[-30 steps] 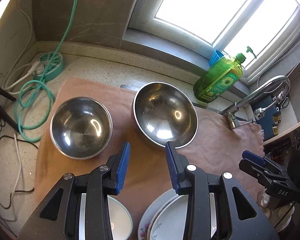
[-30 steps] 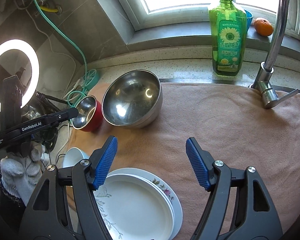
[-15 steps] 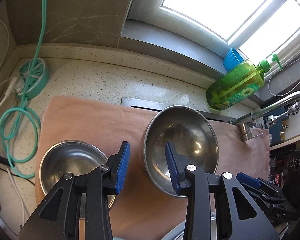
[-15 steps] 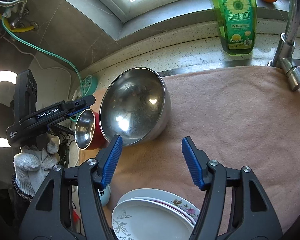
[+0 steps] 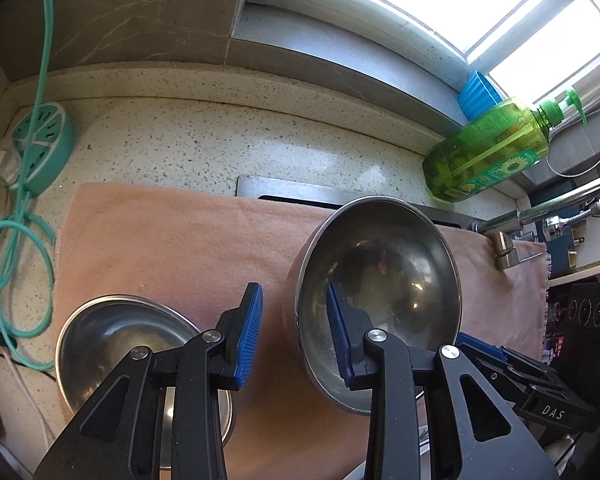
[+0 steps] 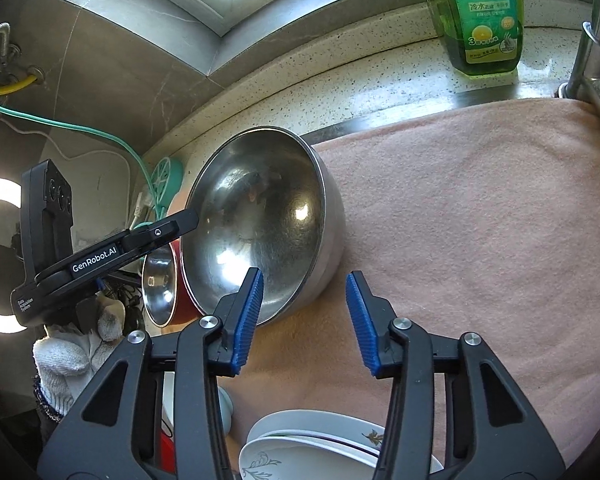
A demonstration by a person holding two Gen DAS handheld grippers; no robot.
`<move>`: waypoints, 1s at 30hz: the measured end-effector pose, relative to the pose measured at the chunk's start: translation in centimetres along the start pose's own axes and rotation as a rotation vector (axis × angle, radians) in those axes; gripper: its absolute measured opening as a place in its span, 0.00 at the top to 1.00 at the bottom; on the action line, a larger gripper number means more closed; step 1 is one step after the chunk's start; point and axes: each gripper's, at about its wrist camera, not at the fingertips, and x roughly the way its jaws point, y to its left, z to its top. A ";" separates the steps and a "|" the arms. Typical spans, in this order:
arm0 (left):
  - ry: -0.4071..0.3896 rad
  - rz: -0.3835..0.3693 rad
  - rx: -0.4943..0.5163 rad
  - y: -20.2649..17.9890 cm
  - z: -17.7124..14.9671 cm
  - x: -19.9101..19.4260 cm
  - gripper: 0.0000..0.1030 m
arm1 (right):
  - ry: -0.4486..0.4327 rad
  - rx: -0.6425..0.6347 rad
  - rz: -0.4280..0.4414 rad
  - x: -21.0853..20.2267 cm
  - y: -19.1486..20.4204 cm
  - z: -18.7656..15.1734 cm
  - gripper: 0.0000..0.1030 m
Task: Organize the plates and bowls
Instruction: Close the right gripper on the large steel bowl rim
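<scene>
Both grippers have moved forward over the pink towel [image 5: 172,240] since a second ago. Centre-right in the left view sits the large steel bowl [image 5: 384,288], tilted; the smaller steel bowl [image 5: 116,344] lower left. Stacked plates [image 6: 320,452] lie at the right view's bottom. Left gripper [image 5: 294,332] and right gripper [image 6: 306,320] both spread, empty.

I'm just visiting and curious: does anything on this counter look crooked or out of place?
Yes. The large steel bowl is tipped on its side on the pink towel, its opening facing sideways toward the smaller red-sided bowl rather than up. Nothing looks spilled or broken.
</scene>
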 end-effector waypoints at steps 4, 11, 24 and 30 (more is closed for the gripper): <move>0.017 -0.005 -0.005 0.2 0.0 0.6 0.78 | 0.008 0.005 -0.005 0.4 -0.2 0.4 0.74; 0.032 -0.016 0.000 0.2 -0.2 1.0 0.83 | 0.012 0.006 -0.022 1.0 -0.4 0.3 0.80; 0.033 -0.028 0.005 -0.4 -0.7 0.9 0.88 | 0.022 -0.022 -0.056 0.3 0.0 -0.3 0.81; 0.028 -0.021 0.029 -1.4 -1.4 0.5 0.88 | 0.019 -0.030 -0.060 -0.9 -0.5 -0.8 0.81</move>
